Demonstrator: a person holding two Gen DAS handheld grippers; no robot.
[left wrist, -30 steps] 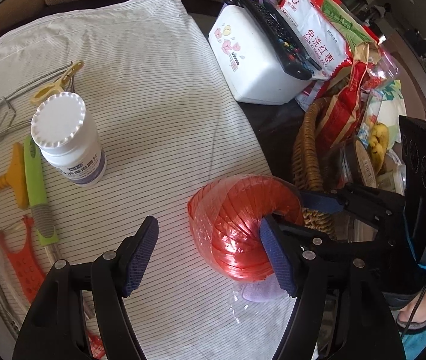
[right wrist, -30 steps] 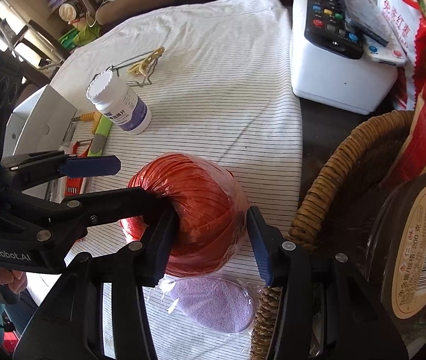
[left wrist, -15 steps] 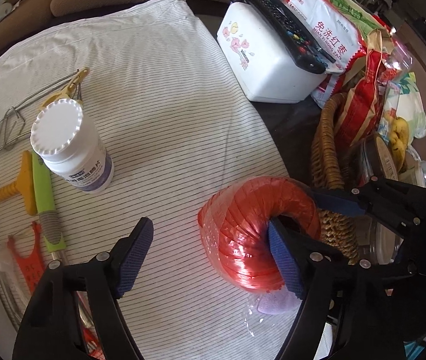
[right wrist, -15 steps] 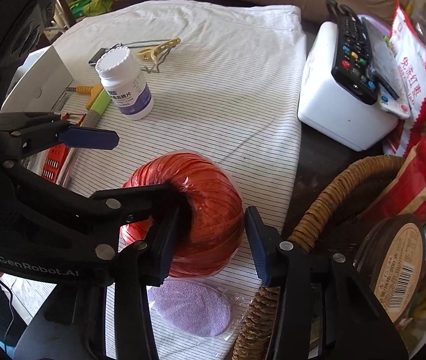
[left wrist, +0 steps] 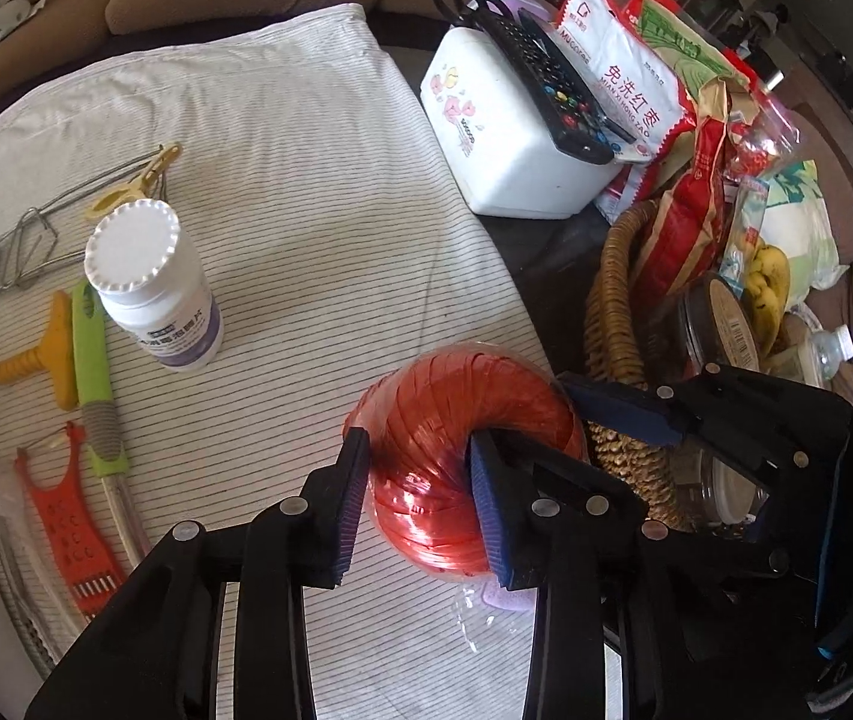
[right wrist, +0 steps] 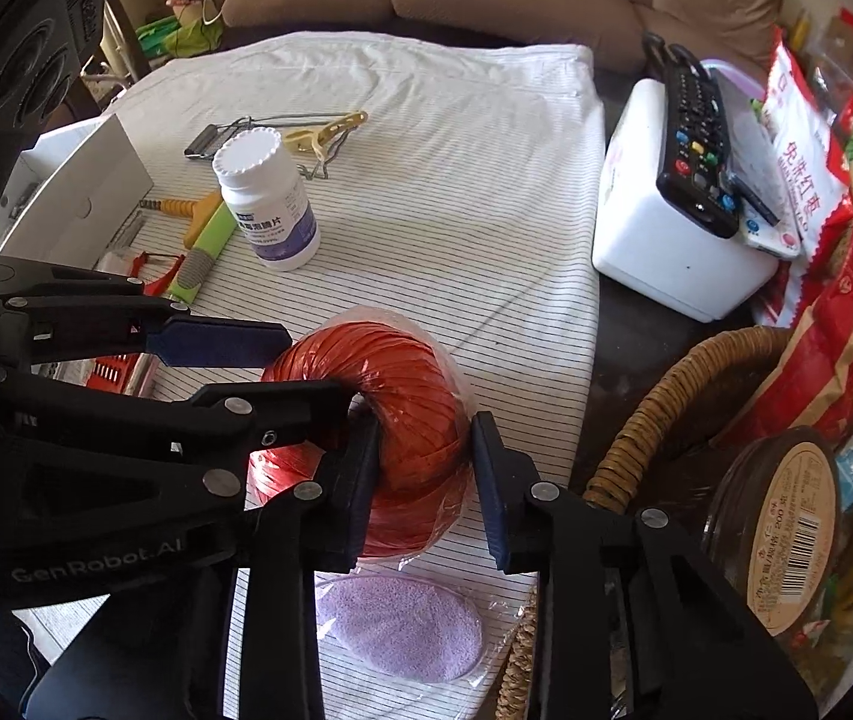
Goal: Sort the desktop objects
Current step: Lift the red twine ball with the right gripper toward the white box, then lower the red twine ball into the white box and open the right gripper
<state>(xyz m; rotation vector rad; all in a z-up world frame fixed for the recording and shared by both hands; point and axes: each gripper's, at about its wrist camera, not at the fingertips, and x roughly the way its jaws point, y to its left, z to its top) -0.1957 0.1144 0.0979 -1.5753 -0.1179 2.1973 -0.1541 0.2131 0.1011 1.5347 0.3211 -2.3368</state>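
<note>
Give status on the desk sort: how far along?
Done: nothing visibly sorted. In hand: left gripper and right gripper both appear to have jaws closed on the red twine roll, which rests on the striped cloth. Left: pill bottle, green peeler, purple sponge all loose on the cloth.

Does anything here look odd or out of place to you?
Yes: both claws are on the same red twine ball. The left claw and the right claw each straddle it from opposite sides. Also, a remote control lies tilted on a white box among snack bags.
</note>
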